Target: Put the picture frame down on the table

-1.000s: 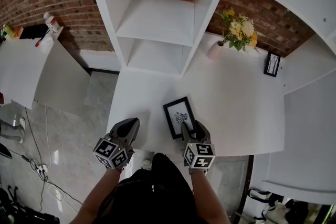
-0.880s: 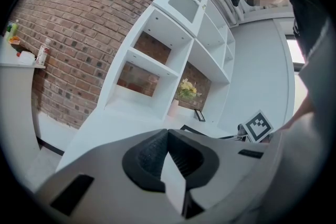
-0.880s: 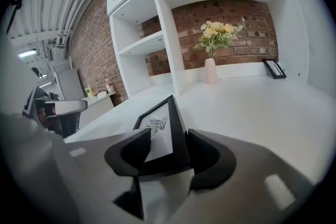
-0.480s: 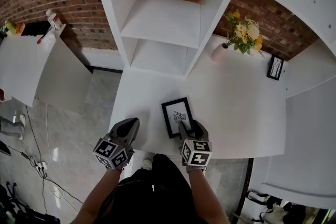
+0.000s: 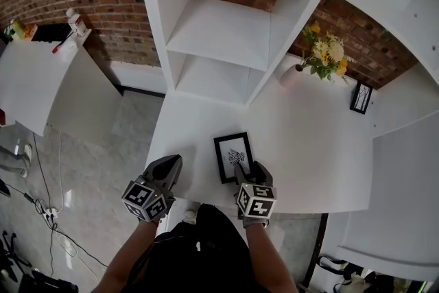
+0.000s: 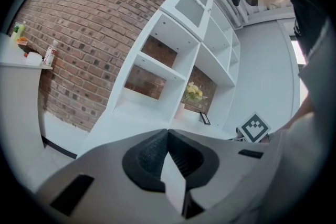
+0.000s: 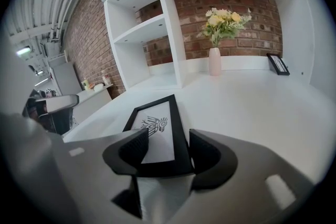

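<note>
Table (image 5: 315,147) open rightward; shelf unit (image 5: 219,31) blocks behind.

picture frame (image 5: 233,156): black border, white sheet, dark drawing
pose: flat, face up
place: white surface (image 5: 309,141), near front edge

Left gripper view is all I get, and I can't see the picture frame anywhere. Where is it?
Observer: The picture frame lies flat on the white table, near its front edge.
Operator: Is the other gripper squeezing it?
Observer: No. The right gripper has just been opening; its jaws stand apart, with the frame's near end between them, not pressed.
Operator: What's in the picture?
Observer: A small black drawing on white, in a black border.
</note>
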The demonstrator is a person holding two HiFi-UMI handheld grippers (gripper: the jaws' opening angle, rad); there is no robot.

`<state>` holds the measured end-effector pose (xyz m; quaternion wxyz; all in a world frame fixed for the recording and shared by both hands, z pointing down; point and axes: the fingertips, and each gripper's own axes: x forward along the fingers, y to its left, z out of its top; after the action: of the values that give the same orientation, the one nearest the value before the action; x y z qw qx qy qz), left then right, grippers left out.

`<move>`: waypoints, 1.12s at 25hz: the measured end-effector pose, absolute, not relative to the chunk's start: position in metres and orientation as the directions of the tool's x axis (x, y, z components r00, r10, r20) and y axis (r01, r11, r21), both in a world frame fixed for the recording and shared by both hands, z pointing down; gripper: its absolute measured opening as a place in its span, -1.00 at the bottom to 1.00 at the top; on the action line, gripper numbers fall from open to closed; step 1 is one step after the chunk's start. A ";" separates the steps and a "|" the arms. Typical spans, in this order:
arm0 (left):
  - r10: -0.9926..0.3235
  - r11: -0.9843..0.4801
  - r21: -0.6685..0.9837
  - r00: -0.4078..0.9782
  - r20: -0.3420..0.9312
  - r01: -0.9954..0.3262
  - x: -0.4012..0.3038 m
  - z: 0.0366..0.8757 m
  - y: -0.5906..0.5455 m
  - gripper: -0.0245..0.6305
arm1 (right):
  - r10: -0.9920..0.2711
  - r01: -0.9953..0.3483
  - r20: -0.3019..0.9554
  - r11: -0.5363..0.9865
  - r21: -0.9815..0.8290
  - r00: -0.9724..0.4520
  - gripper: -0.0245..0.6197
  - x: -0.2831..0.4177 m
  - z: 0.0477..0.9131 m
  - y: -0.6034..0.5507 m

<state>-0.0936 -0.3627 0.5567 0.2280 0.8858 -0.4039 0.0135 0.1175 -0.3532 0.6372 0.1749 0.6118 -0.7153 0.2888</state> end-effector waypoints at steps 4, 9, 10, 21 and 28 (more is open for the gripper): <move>-0.713 -0.566 0.396 0.670 0.204 -0.723 -0.095 0.556 -0.364 -0.95 | -0.771 -0.976 0.608 0.083 -0.199 -0.189 -0.16 0.118 0.638 -0.353; -0.713 -0.567 0.397 0.671 0.204 -0.722 -0.094 0.556 -0.365 -0.95 | -0.764 -0.976 0.616 0.079 -0.205 -0.191 -0.16 0.117 0.639 -0.354; -0.712 -0.568 0.397 0.672 0.202 -0.721 -0.093 0.556 -0.365 -0.95 | -0.763 -0.976 0.618 0.078 -0.204 -0.190 -0.16 0.117 0.639 -0.354; -0.714 -0.569 0.401 0.673 0.192 -0.718 -0.090 0.554 -0.368 -0.95 | -0.750 -0.977 0.632 0.091 -0.193 -0.195 -0.16 0.115 0.642 -0.354; -0.706 -0.574 0.407 0.681 0.195 -0.711 -0.086 0.556 -0.368 -0.95 | -0.778 -0.974 0.595 0.100 -0.202 -0.203 -0.16 0.119 0.634 -0.354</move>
<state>-0.0862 -0.3679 0.5565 0.2321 0.8870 -0.3992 0.0054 0.1190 -0.3545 0.6340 0.1723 0.6073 -0.7212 0.2853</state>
